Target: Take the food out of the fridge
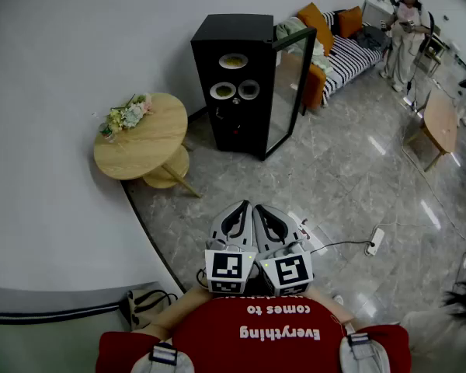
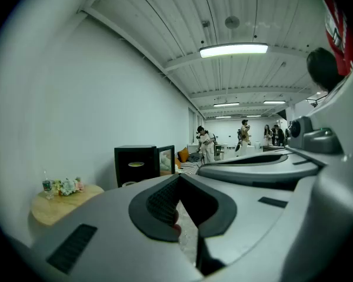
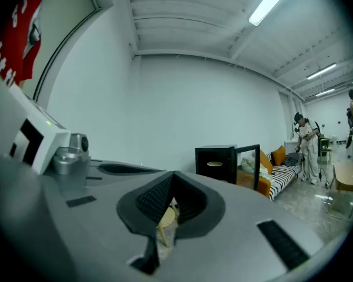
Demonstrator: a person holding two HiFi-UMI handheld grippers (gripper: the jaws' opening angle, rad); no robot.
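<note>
Fridge (image 1: 231, 84): black, small, upright against the white wall (image 1: 78, 45) at 12 o'clock from the wearer, well apart from both grippers. Glass door (image 1: 289, 92) stands wide open toward 1 o'clock, so the shelves are on show. Grey stone floor (image 1: 334, 169) lies between it and the person.

Round wooden table (image 1: 144, 150): at 10 o'clock, near the fridge's left side, not touching it. It has a smaller shelf under the top.

Wearer: red shirt (image 1: 248, 336) with white print, at 6 o'clock.

Left gripper (image 1: 241, 210) and right gripper (image 1: 262, 211): side by side just in front of the chest, both aimed at 12 o'clock, roughly level.
- Left claw is pressed together with the tips meeting and nothing pinched; only floor shows through the gap behind the tips.
- Right claw is likewise pressed together and empty.
- A marker cube (image 1: 229, 269) sits on the back of each.

Food: three plates inside the fridge.
- Top plate (image 1: 233, 61) is alone on the upper shelf.
- Left plate (image 1: 223, 92) and right plate (image 1: 248, 89) sit side by side on the shelf below.
- Top and left ones hold something pale yellow; cannot tell what.

Flowers (image 1: 126, 115): a bunch lying at the table's 10 o'clock edge.

Power strip (image 1: 373, 242): white, on the floor at 3 o'clock from the grippers.
</note>
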